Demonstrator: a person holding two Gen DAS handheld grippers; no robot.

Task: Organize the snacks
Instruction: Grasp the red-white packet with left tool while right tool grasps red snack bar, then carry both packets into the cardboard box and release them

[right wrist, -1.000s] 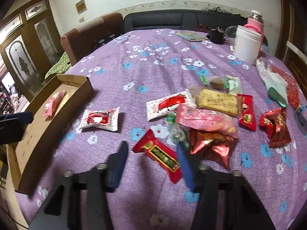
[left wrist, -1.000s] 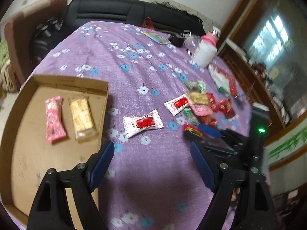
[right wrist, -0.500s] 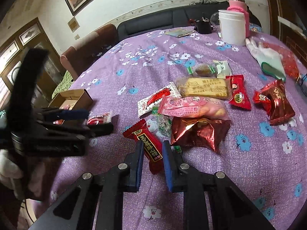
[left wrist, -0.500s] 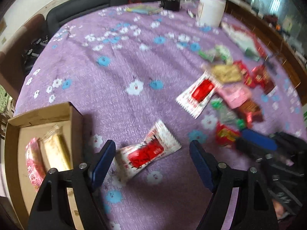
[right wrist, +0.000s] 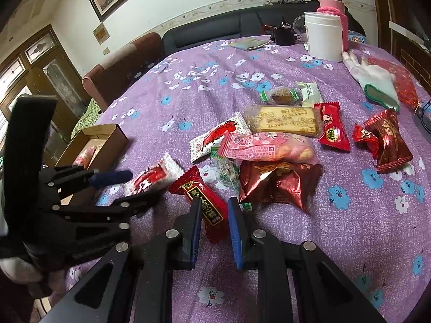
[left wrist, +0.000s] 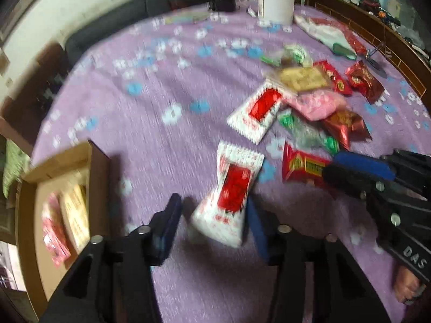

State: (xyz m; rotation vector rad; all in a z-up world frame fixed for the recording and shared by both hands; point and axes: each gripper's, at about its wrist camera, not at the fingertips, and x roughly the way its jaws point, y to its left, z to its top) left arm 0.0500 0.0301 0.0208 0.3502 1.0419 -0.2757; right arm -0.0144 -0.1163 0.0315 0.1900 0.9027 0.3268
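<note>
A white packet with a red panel (left wrist: 229,196) lies on the purple flowered cloth between the fingers of my left gripper (left wrist: 212,200). Its jaws are closing; a gap still shows on the left side of the packet. The right wrist view has that gripper (right wrist: 142,184) around the same packet (right wrist: 153,176). My right gripper (right wrist: 214,202) is shut on the near end of a red candy packet (right wrist: 204,202), seen from the left as gripper (left wrist: 331,165) and packet (left wrist: 304,165). A cardboard box (left wrist: 99,167) at the left holds a pink packet (left wrist: 54,237) and a yellow biscuit packet (left wrist: 74,215).
A pile of snacks (right wrist: 269,145) lies just beyond the right gripper, with more red packets (right wrist: 388,140) to its right. A white jar (right wrist: 323,36), a pink bottle (right wrist: 334,2) and a glove (right wrist: 377,80) stand at the far right. A dark sofa (right wrist: 215,29) runs behind the table.
My left gripper has dropped from over the box side onto the white packet and its jaws have narrowed around it. My right gripper's jaws have shut on the red candy packet.
</note>
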